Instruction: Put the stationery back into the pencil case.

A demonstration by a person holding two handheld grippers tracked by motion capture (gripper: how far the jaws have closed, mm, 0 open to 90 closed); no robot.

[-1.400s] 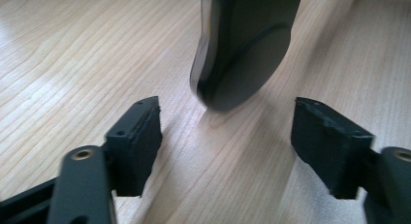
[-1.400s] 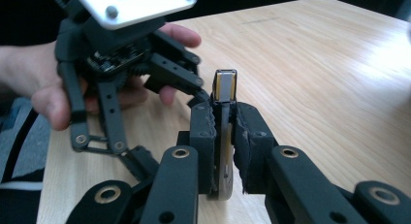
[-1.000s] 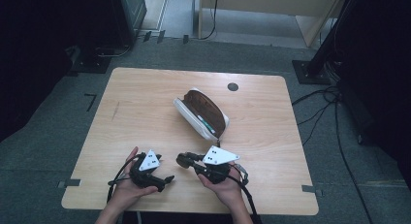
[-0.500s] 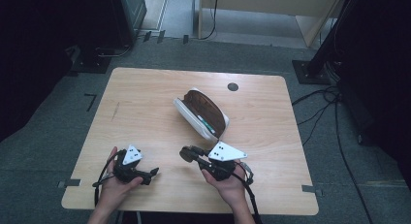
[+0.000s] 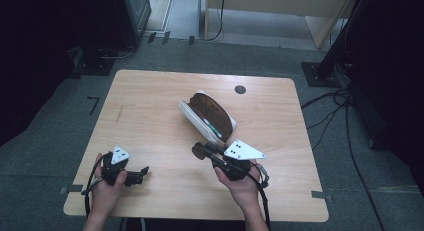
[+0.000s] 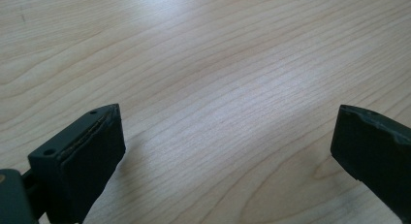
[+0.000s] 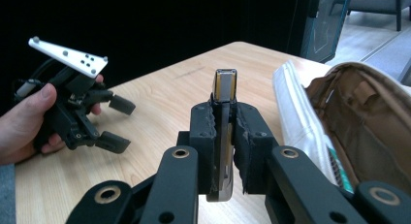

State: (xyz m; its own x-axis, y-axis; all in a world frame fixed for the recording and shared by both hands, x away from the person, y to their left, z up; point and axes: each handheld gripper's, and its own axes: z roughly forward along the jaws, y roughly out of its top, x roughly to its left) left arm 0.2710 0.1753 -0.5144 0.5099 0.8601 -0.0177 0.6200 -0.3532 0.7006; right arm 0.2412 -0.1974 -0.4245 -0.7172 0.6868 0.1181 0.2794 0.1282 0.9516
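An open pouch point(image 5: 212, 113), white outside and brown inside, lies on its side in the middle of the wooden table point(image 5: 150, 106); in the right gripper view the pouch point(image 7: 358, 117) is at the right. My right gripper point(image 5: 202, 151) hovers just in front of it, shut on a thin flat silver-edged object point(image 7: 225, 86) that stands upright between the jaws of the right gripper point(image 7: 225, 112). My left gripper point(image 5: 139, 174) is near the table's front left; its jaws have just been opening and stand wide. Only bare wood lies between the jaws of the left gripper point(image 6: 228, 136).
A small black round cap point(image 5: 240, 89) sits in the tabletop behind the pouch. The table's front edge runs just under both hands. Cables point(image 5: 345, 126) trail over the floor at the right, and a dark cabinet point(image 5: 132, 16) stands at the back left.
The left hand has moved left, away from the right gripper, and its jaws have spread wider. The right gripper has risen a little with the flat object still in it.
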